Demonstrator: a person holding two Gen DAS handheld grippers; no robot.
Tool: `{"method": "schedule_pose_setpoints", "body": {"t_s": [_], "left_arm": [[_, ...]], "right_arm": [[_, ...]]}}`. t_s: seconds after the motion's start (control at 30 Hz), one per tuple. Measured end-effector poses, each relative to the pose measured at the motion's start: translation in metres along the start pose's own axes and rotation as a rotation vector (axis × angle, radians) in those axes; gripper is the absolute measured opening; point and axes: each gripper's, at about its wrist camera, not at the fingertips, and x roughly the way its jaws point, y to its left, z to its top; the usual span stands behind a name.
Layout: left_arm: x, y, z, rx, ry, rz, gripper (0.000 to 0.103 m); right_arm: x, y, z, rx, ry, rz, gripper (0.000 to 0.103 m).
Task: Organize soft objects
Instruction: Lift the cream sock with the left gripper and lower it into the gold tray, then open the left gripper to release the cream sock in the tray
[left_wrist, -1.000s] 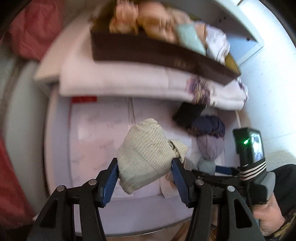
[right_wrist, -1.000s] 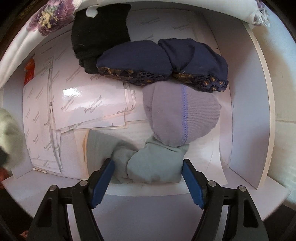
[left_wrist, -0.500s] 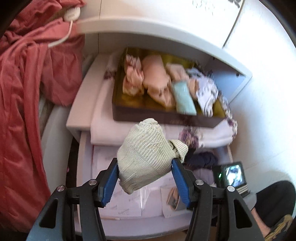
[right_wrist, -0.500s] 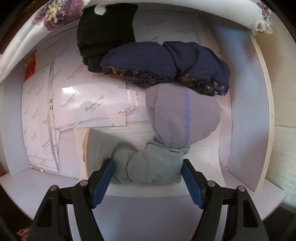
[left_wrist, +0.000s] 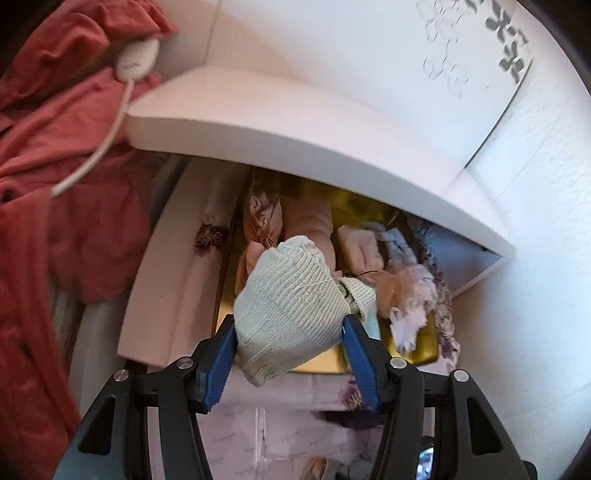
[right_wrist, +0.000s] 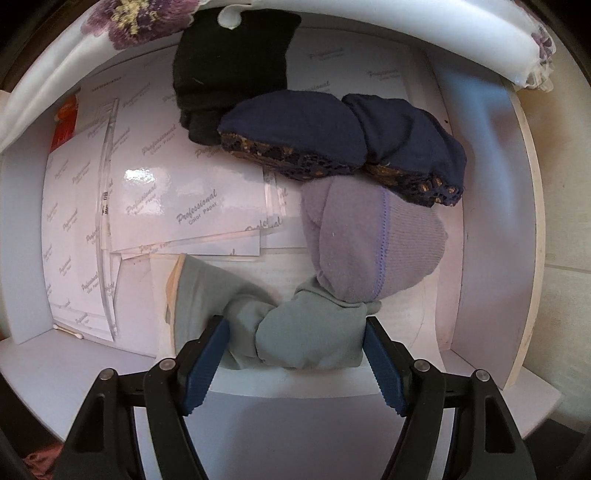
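My left gripper (left_wrist: 290, 334) is shut on a pale green knitted sock bundle (left_wrist: 291, 295), held up in front of a gold tray (left_wrist: 417, 350). The tray holds pink (left_wrist: 262, 218), beige and white rolled socks. In the right wrist view my right gripper (right_wrist: 293, 332) points down into a white compartment. Both its blue pads touch the sides of a grey-green sock bundle (right_wrist: 314, 328) that lies at the front. Behind that bundle lie a lilac bundle (right_wrist: 369, 236), two navy bundles (right_wrist: 295, 125) and a black one (right_wrist: 232, 66).
A white shelf board (left_wrist: 295, 122) overhangs the tray closely. Red cloth (left_wrist: 55, 184) hangs at the left, with a white corded device (left_wrist: 135, 61) on it. Glossy paper packs (right_wrist: 147, 177) cover the compartment floor. A folded white cloth with purple flowers (right_wrist: 136, 18) lies along the compartment's top edge.
My left gripper rose with the pale green bundle from over the paper-lined compartment up to the tray's level. The right gripper stayed around the grey-green bundle.
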Motion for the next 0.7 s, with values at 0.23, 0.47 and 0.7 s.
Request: {"method": "schedule_pose_setpoints", "body": {"t_s": [0.23, 0.47, 0.7], "left_arm": [[0.057, 0.006, 0.002, 0.018, 0.095, 0.067, 0.058], [0.08, 0.012, -0.01, 0.009, 0.147, 0.075, 0.062], [0.064, 0.013, -0.026, -0.009, 0.115, 0.056, 0.064]], "right_arm": [[0.0, -0.003, 0.003, -0.009, 0.007, 0.021, 0.075], [0.0, -0.004, 0.003, -0.007, 0.012, 0.023, 0.075], [0.0, -0.004, 0.003, -0.009, 0.011, 0.023, 0.075]]}}
